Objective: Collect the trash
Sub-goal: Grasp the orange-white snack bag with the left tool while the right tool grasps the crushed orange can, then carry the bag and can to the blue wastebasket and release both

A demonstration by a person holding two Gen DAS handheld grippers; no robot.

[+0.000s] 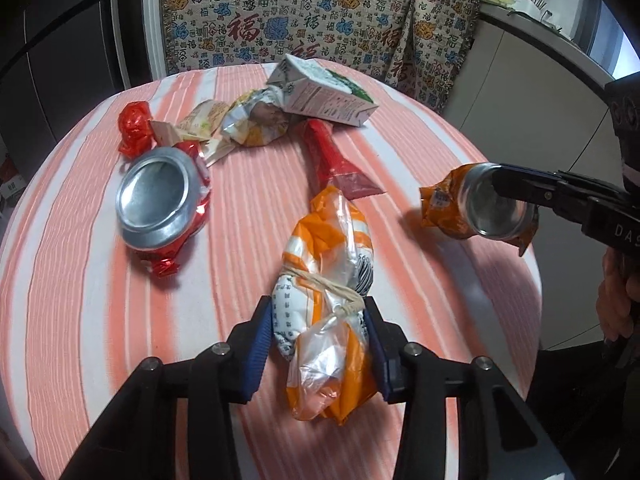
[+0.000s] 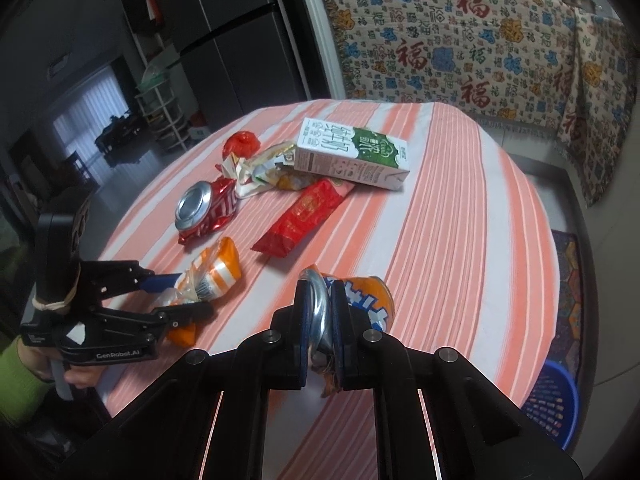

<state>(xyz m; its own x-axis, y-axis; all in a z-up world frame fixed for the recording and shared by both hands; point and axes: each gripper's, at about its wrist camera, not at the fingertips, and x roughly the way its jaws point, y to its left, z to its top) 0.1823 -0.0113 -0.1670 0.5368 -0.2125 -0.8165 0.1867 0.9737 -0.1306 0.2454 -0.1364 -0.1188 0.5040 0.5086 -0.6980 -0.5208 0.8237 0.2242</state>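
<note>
Left gripper [image 1: 320, 344] clamps a tied orange-and-white plastic bag [image 1: 328, 280]; right gripper [image 2: 320, 320] pinches a crushed orange can [image 2: 360, 296]; a white milk carton [image 2: 352, 154], wrappers and a crushed red can [image 2: 208, 208] remain uncollected.

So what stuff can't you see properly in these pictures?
- Blue basket, right wrist view: the table hides part of it, so its contents cannot be told.
- Orange can: the right gripper covers its rim.
- Orange wrapper, left wrist view: the left gripper fingers cover its sides.
- Milk carton: print too small.
</note>
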